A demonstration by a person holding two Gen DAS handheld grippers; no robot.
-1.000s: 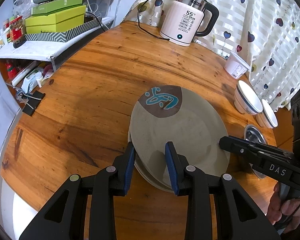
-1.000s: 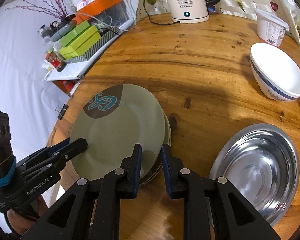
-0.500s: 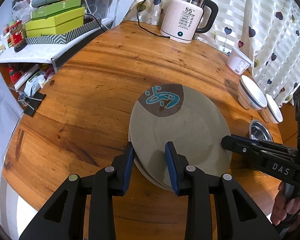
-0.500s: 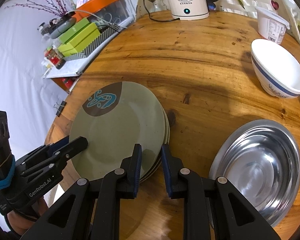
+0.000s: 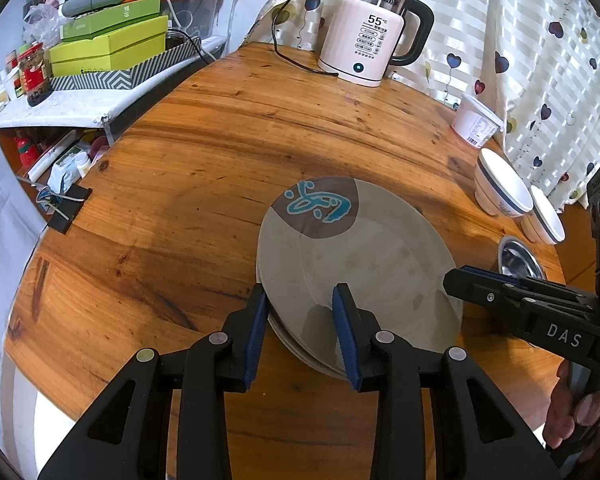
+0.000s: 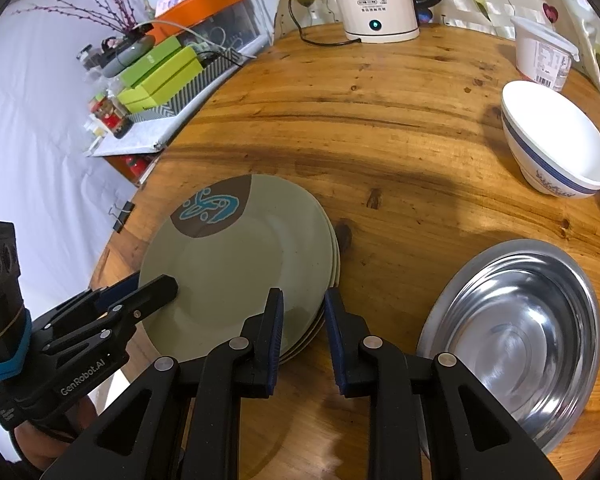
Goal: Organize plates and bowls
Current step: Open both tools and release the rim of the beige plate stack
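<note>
A stack of grey-green plates with a brown patch and blue motif lies on the round wooden table; it also shows in the right wrist view. My left gripper is open, its jaws straddling the stack's near left rim. My right gripper is open, its jaws straddling the stack's right rim. Each gripper shows in the other's view, the right and the left. A white bowl with a blue band stands at the right, a second one beside it. A steel bowl lies near the right gripper.
A white electric kettle with its cord stands at the table's far edge. A white plastic tub stands by the curtain. Green boxes sit on a shelf off the table's left. A binder clip hangs on the left edge.
Both grippers have stayed at the plate stack with their jaws at the same width. The views shifted only slightly; the plates have not moved.
</note>
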